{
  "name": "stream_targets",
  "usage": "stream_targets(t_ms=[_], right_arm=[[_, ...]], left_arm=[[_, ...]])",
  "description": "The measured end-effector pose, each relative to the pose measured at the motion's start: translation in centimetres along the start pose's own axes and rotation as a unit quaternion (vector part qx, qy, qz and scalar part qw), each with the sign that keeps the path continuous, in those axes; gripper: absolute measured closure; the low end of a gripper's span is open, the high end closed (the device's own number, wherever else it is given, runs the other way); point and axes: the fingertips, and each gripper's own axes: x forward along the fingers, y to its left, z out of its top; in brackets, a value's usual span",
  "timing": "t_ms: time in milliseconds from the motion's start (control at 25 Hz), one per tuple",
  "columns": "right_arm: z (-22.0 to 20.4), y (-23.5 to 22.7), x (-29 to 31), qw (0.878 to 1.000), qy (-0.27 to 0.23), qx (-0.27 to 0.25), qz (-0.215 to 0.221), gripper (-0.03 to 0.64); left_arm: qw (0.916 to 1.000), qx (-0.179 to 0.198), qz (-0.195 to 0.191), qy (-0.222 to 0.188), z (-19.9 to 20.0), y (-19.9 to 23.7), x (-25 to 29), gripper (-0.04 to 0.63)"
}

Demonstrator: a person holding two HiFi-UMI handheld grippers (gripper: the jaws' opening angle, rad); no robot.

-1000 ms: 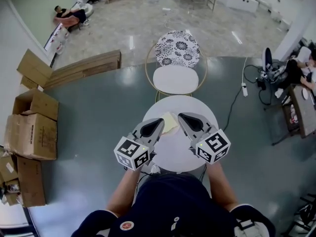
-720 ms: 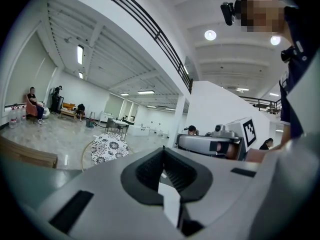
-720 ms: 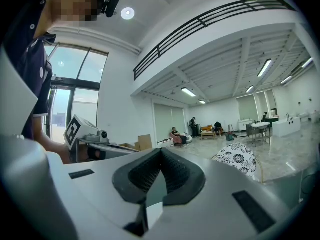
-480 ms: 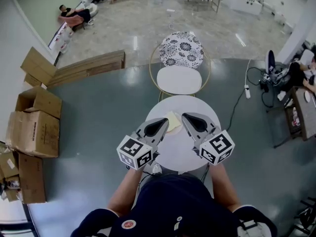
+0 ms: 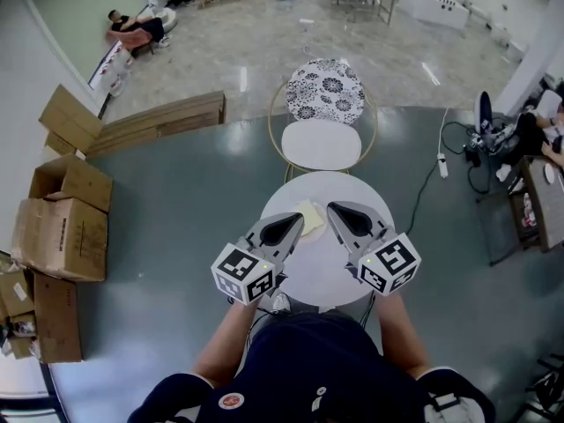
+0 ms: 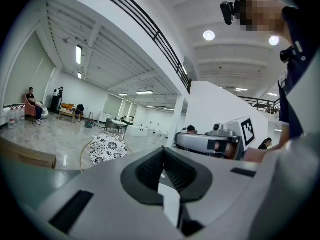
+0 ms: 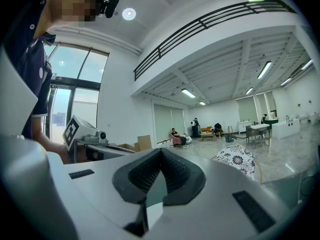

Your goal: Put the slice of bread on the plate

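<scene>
Bright, even white light everywhere. Ceiling lamps (image 6: 209, 35) flare overhead, the glossy floor (image 5: 242, 77) shows pale streaks, a tall window (image 7: 75, 79) glows. Every view bulges; the gripper views go black at the corners, and the close foreground blurs.

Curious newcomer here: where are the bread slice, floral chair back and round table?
bread slice (image 5: 309, 215): head view, its middle.
floral chair back (image 5: 325, 91): head view, its patterned centre.
round table (image 5: 322, 274): head view, bare near part.
</scene>
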Motion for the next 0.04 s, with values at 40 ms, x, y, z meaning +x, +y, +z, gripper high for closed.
stream_targets(t_ms=[40], right_arm=[[0.01,0.05,0.00,1.000,0.000,0.000,0.000,0.609]], left_arm=[[1.0000,0.000,0.000,0.000,-0.03,-0.04,-0.04,0.589]])
